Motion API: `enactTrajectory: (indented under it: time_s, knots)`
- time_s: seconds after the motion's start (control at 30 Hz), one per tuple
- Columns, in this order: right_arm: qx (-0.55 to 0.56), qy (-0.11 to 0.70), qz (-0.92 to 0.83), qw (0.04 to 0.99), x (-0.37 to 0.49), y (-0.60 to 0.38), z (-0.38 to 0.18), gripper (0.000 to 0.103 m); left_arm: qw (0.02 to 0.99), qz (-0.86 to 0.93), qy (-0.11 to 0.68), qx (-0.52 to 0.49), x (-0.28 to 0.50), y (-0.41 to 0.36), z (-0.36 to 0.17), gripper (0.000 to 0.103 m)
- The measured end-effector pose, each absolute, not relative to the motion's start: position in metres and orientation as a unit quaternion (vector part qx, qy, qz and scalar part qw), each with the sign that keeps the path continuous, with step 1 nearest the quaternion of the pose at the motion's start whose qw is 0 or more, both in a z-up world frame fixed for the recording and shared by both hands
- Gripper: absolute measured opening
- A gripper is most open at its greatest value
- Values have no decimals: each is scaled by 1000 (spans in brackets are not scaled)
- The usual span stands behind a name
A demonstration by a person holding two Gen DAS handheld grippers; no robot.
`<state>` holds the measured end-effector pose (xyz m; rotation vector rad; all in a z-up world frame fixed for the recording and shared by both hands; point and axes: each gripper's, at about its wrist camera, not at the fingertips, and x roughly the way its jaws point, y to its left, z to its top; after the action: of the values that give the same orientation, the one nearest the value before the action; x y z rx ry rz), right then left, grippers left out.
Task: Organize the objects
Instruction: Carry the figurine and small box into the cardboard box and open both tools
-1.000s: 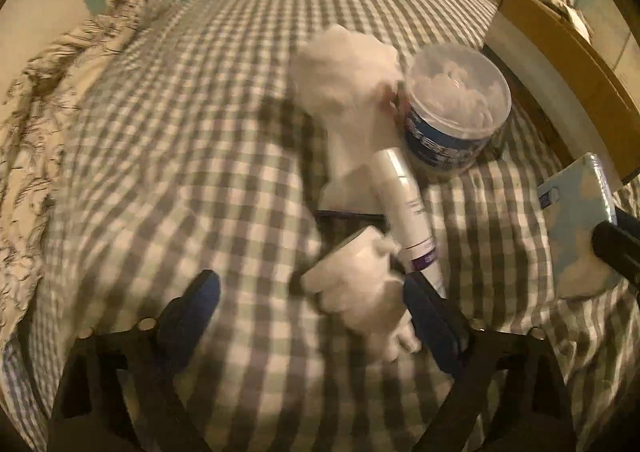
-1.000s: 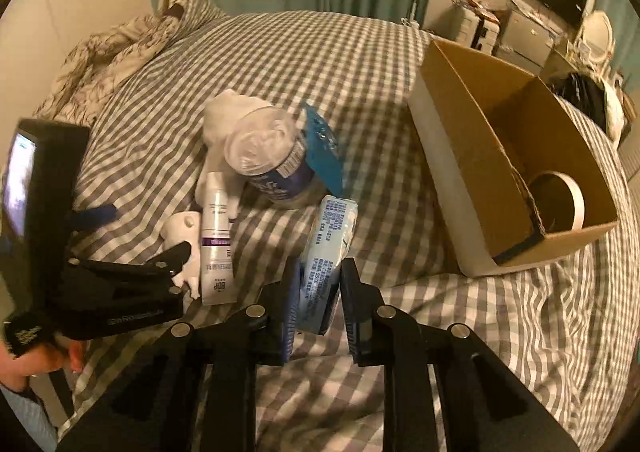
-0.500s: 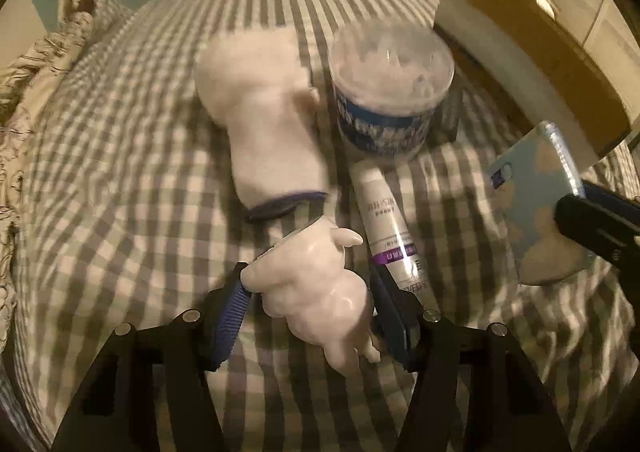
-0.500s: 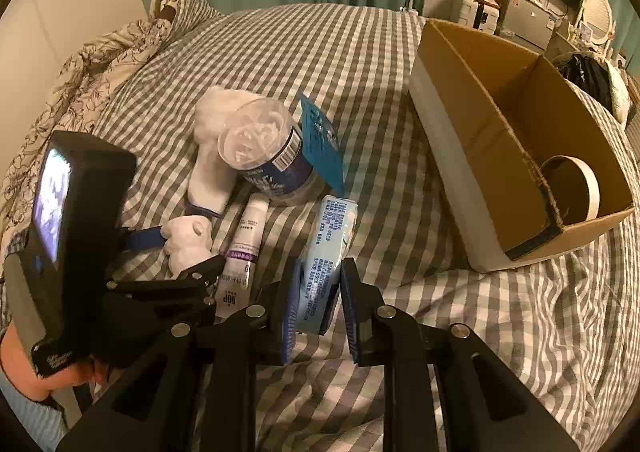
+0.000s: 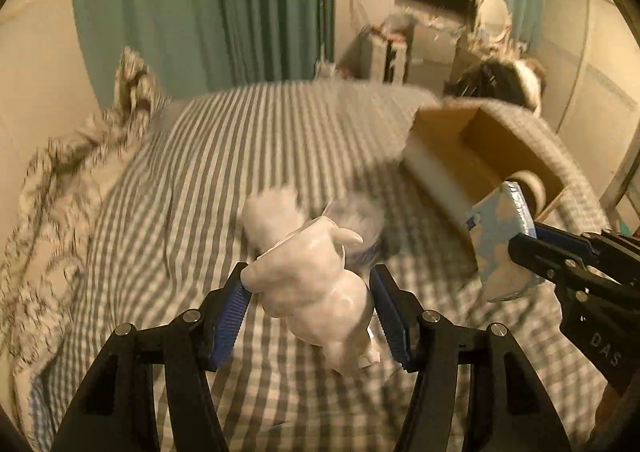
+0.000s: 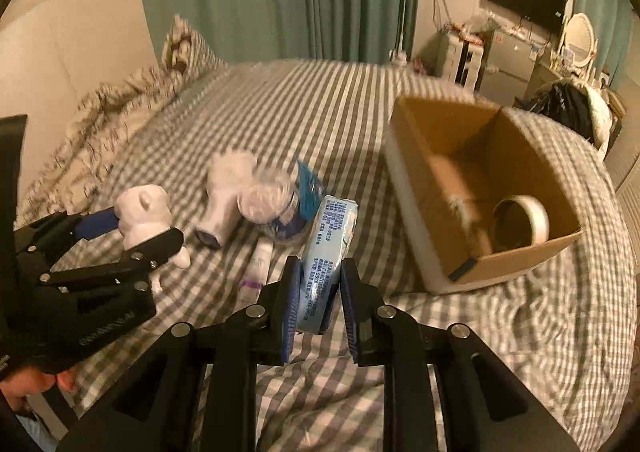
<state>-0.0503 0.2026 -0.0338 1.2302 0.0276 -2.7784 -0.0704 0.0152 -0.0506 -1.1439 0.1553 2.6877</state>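
My left gripper point(image 5: 310, 308) is shut on a white animal figurine point(image 5: 316, 292) and holds it above the checked bed; it also shows in the right wrist view point(image 6: 144, 218). My right gripper point(image 6: 318, 298) is shut on a light blue tissue pack point(image 6: 326, 256), lifted off the bed; the pack shows at the right of the left wrist view point(image 5: 500, 240). An open cardboard box point(image 6: 436, 156) with a tape roll point(image 6: 520, 222) inside stands to the right on the bed.
On the bed lie a white fluffy sock point(image 6: 228, 188), a clear tub of cotton swabs point(image 6: 272, 208), a blue card point(image 6: 308, 188) and a white tube point(image 6: 258, 264). A crumpled patterned blanket point(image 6: 108, 112) lies at the left. Furniture stands beyond the bed.
My left gripper closed on the white figurine and lifted it off the bed. My right gripper rose with the tissue pack. Both views now tilt up toward the box.
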Motion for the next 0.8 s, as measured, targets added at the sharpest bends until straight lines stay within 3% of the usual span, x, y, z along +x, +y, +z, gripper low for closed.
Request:
enactTrajectory:
  time_s: [0.4,0.57,0.8]
  knots:
    - [291,3,-956,26,-46,287,99,19,214,923,57,-315,-96,122,49,62]
    - [296,-19,-955,1,-86,338,98,19,242,913,80,-318,-135,182,44,62]
    - [352,-52,-934,-10,-147,389,42,19,250,887,105,-375,-196,231,-19,62]
